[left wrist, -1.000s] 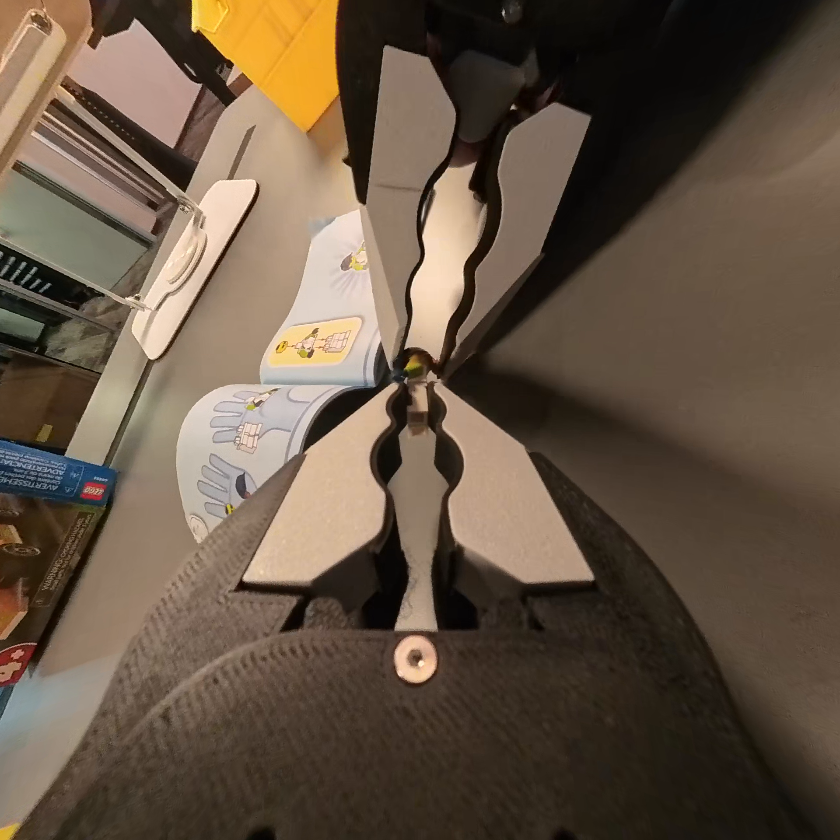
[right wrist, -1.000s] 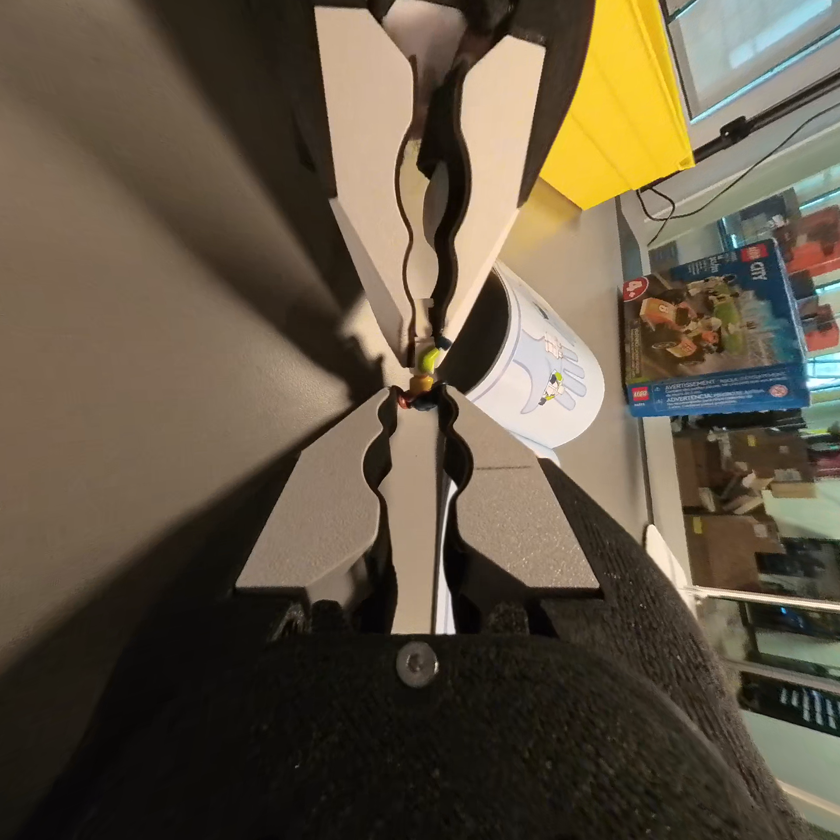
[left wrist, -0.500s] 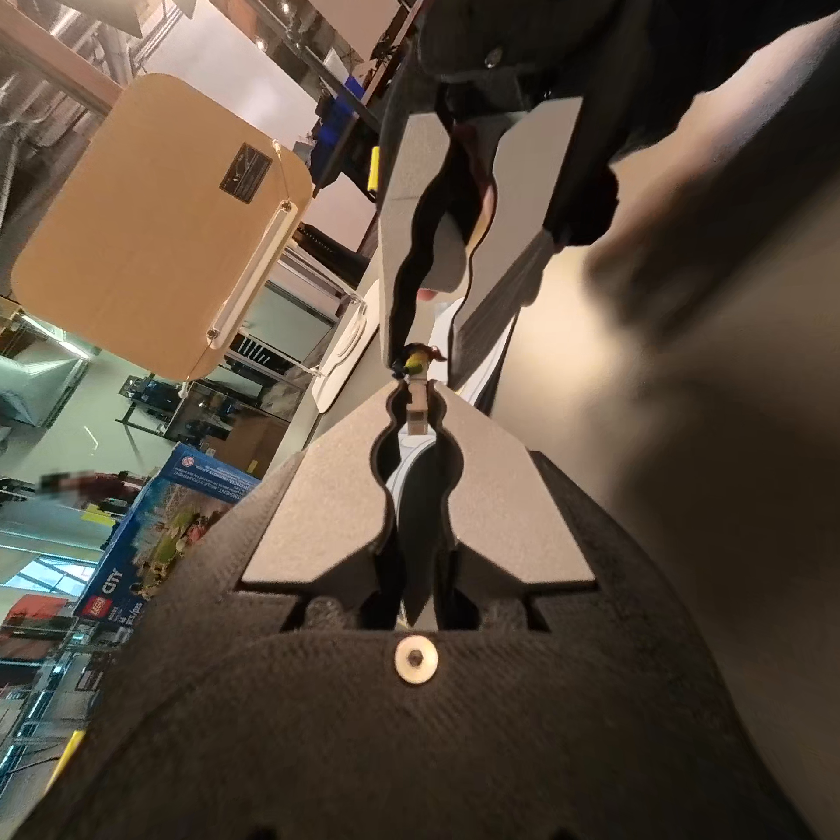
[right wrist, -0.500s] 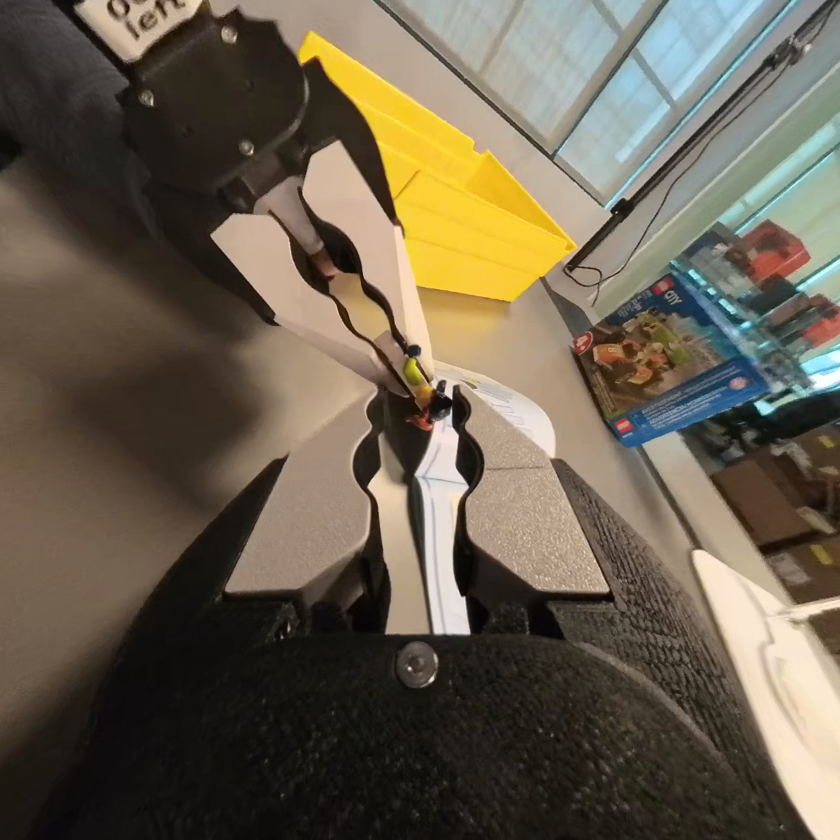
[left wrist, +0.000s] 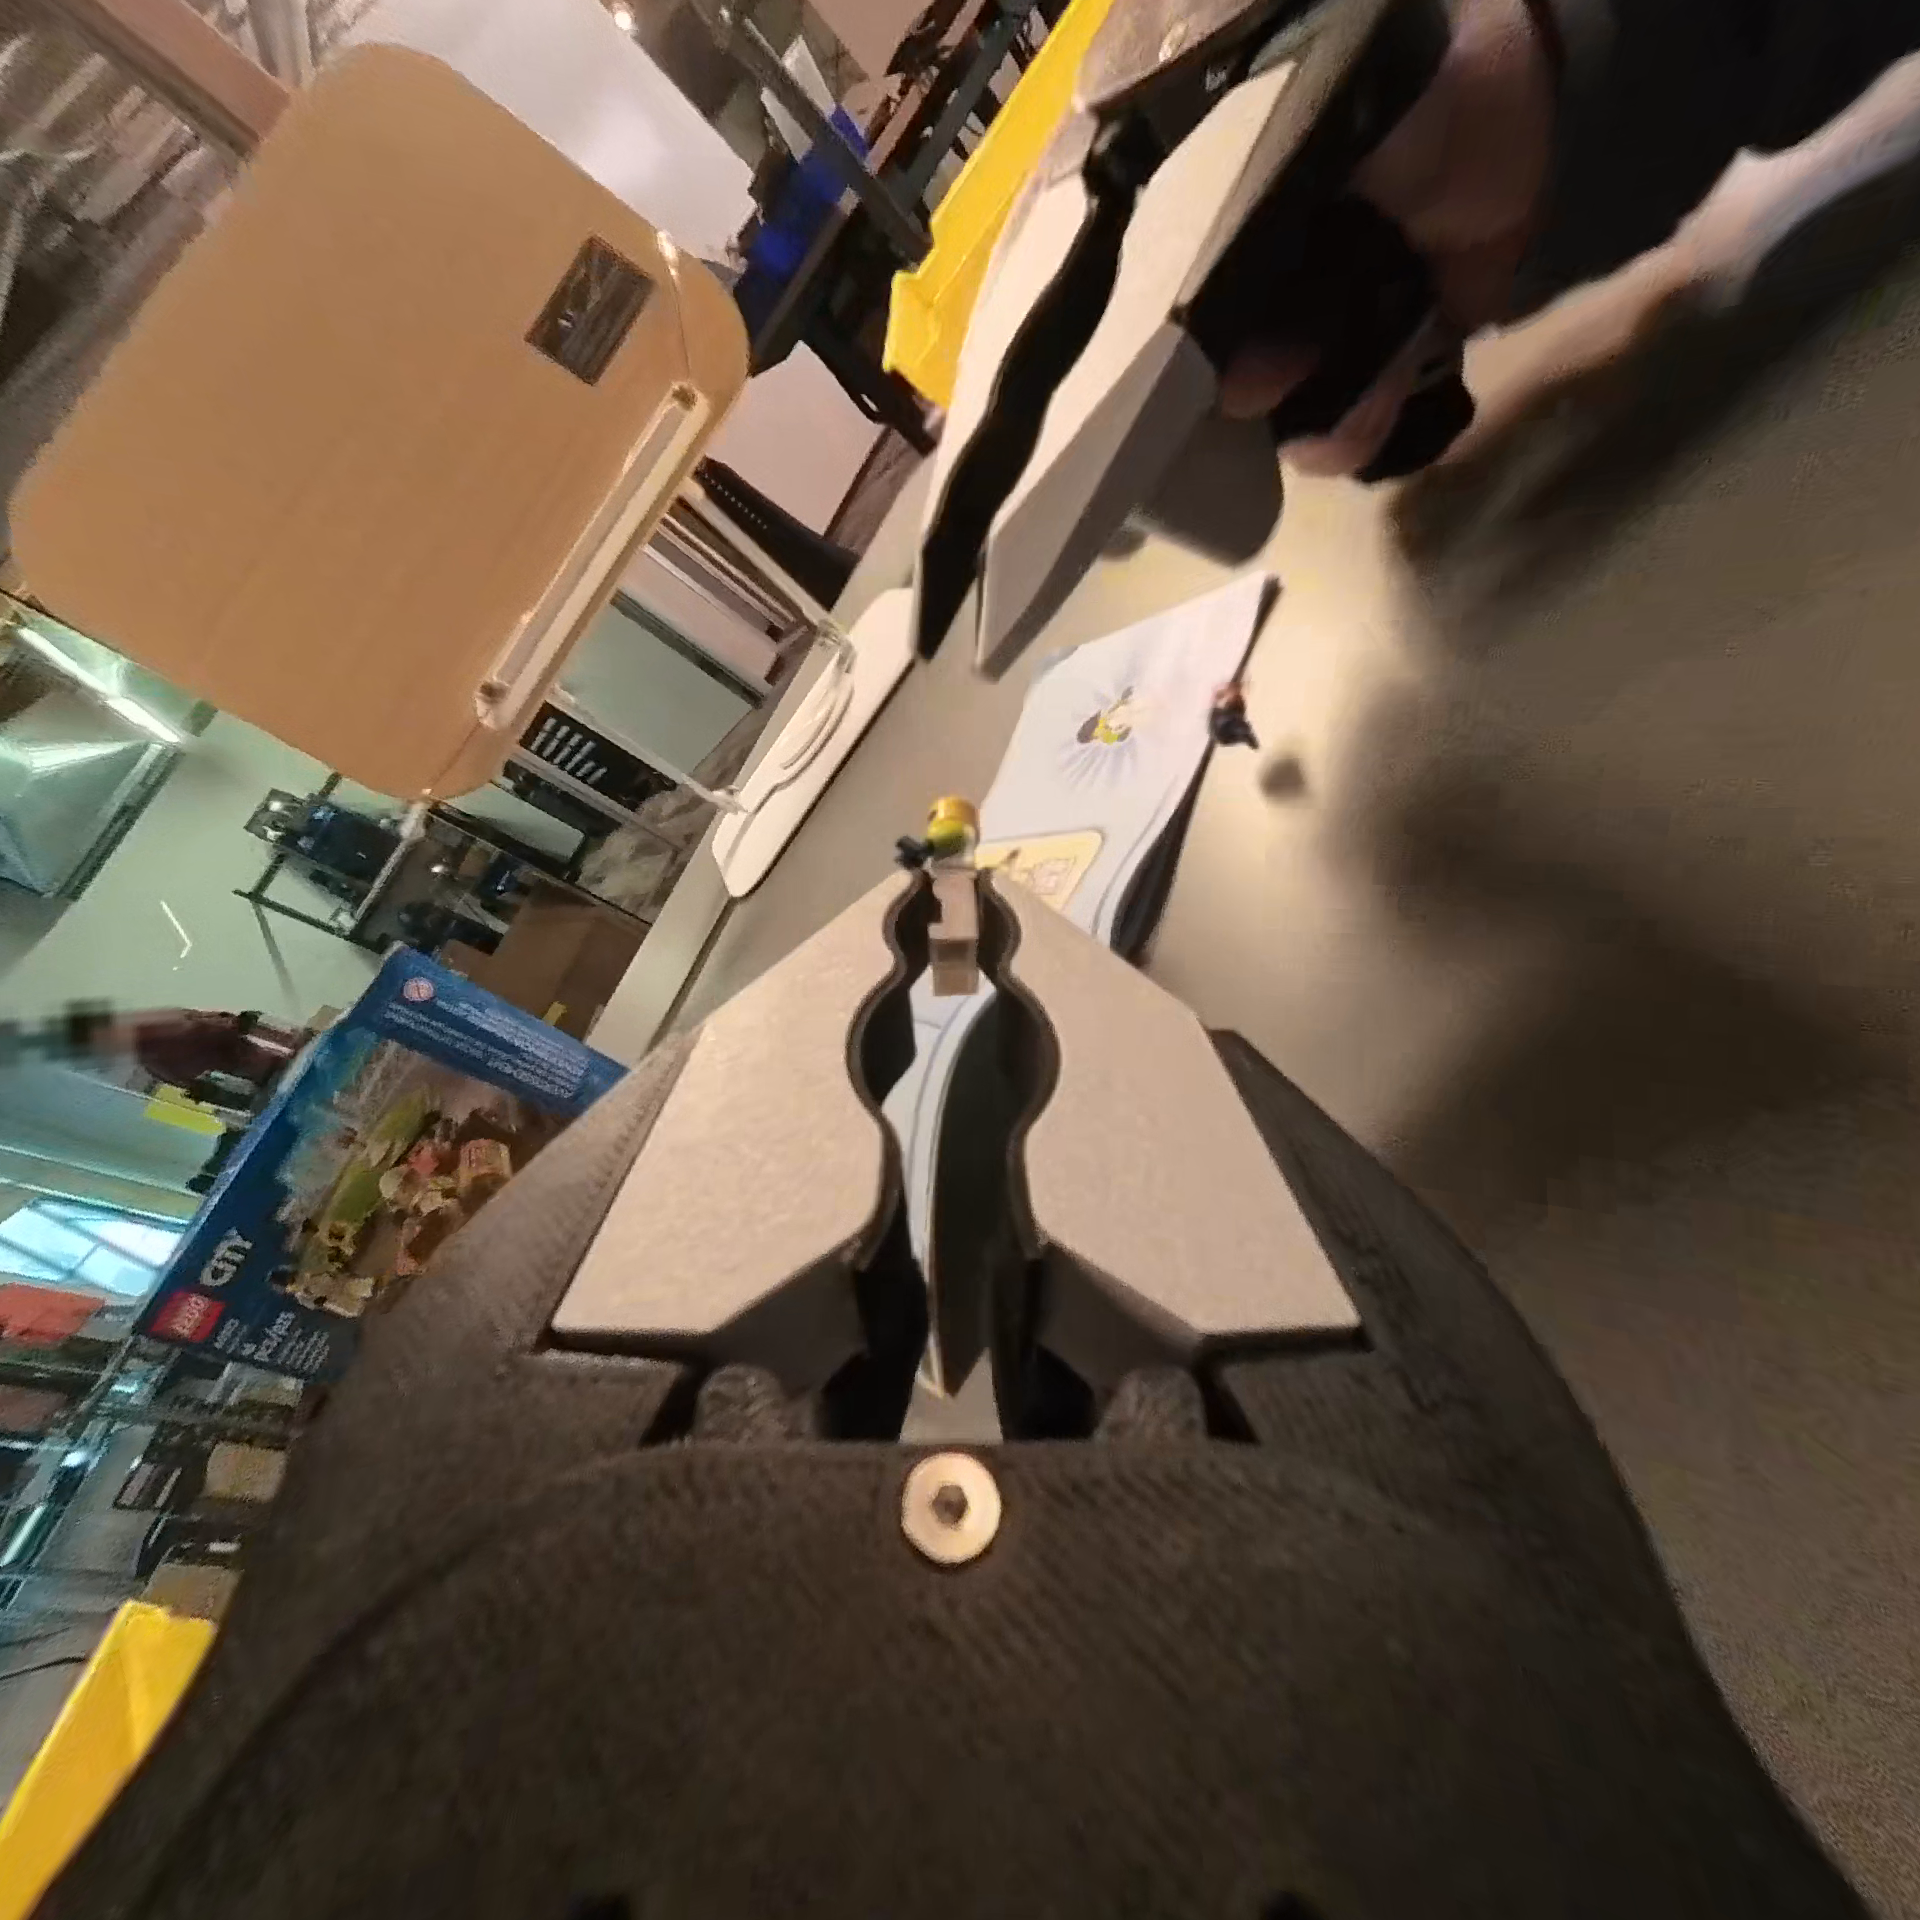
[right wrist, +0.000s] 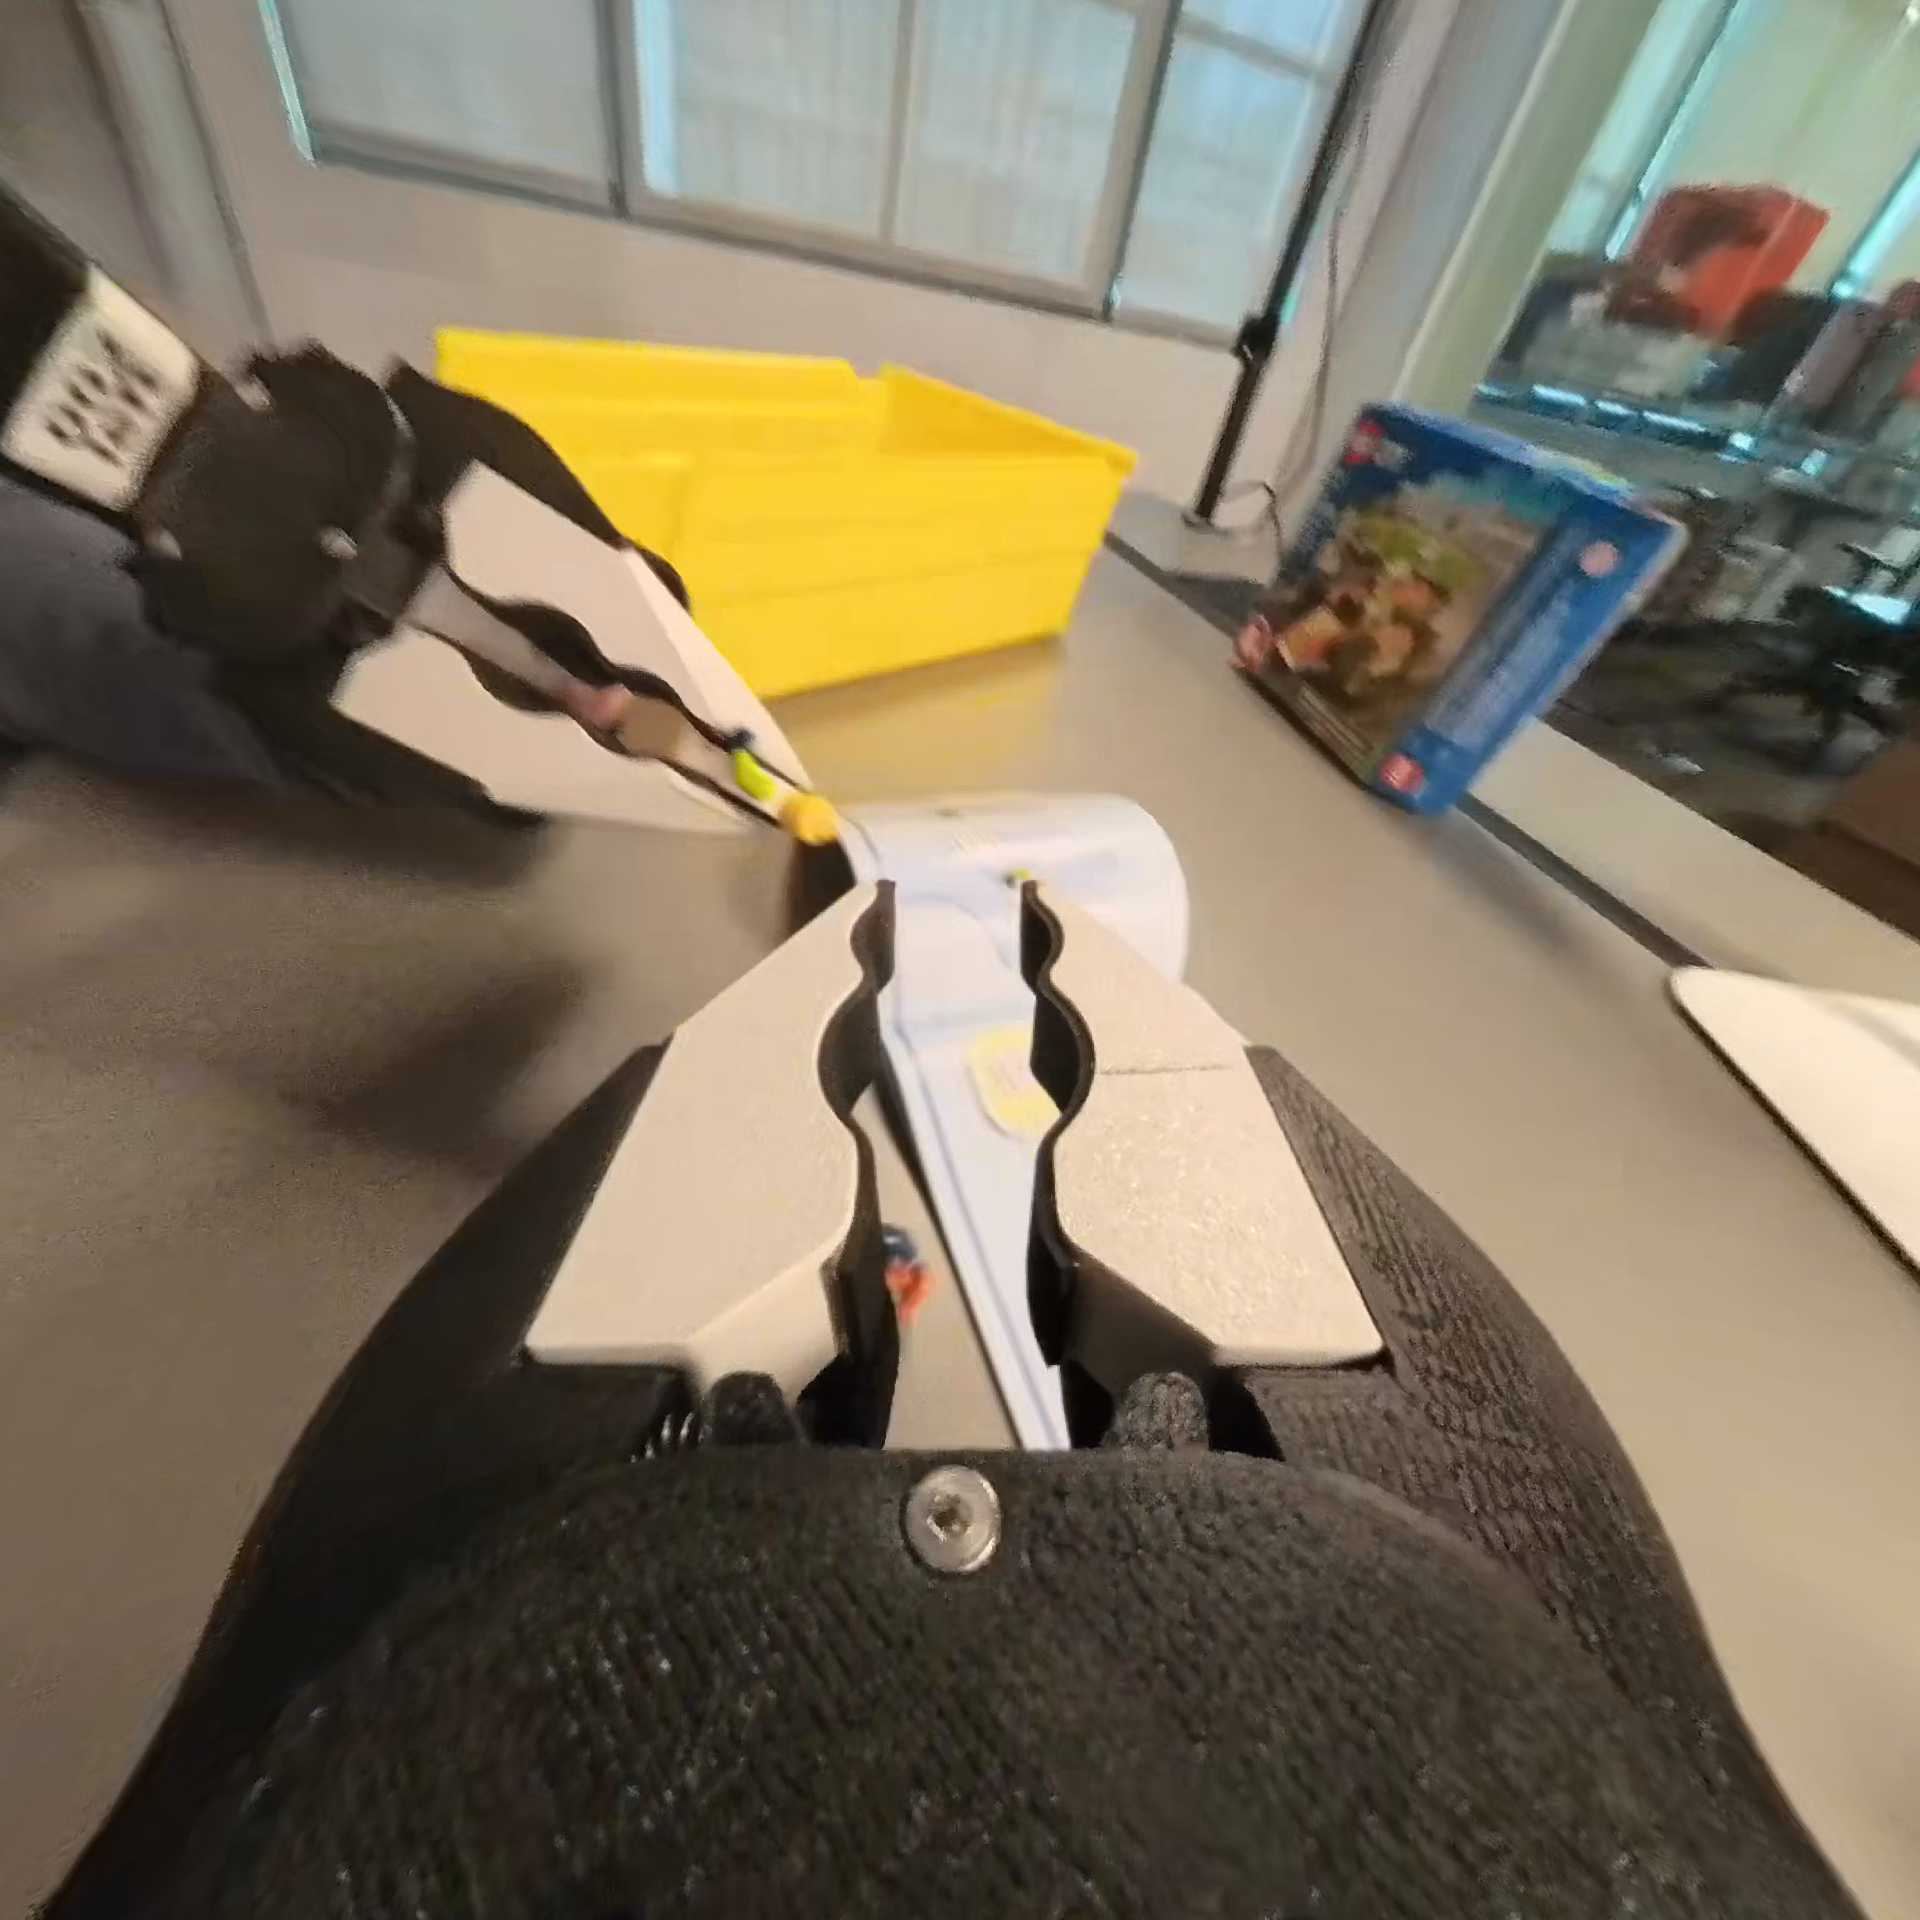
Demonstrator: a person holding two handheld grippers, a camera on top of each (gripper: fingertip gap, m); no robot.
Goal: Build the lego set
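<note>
- Left gripper [left wrist: 951, 883] is clamped on a small minifigure [left wrist: 954, 842]: pale legs pinched between the tips, lime torso and yellow head poking out beyond them.
- From the right wrist view the same figure [right wrist: 784, 795] juts from the left tool's tips, held above the table and just beside the curled edge of the booklet.
- Right gripper [right wrist: 951, 894] has its jaws parted with nothing between them; it hangs above the instruction booklet [right wrist: 1039, 862], which shows through the gap.
- A small red-and-blue piece [right wrist: 906, 1273] lies on the grey table [right wrist: 312, 1039] beside the booklet's edge, seen low between the right fingers; in the left wrist view it [left wrist: 1233, 717] sits by the booklet's far edge.
- Yellow bin [right wrist: 831, 520] sits farther back on the table; its inside cannot be seen from this angle.
- Blue set box [right wrist: 1455, 613] stands closed near the table's edge, well apart from the bin.
- White flat base [right wrist: 1818, 1081] lies at the right side of the table.
</note>
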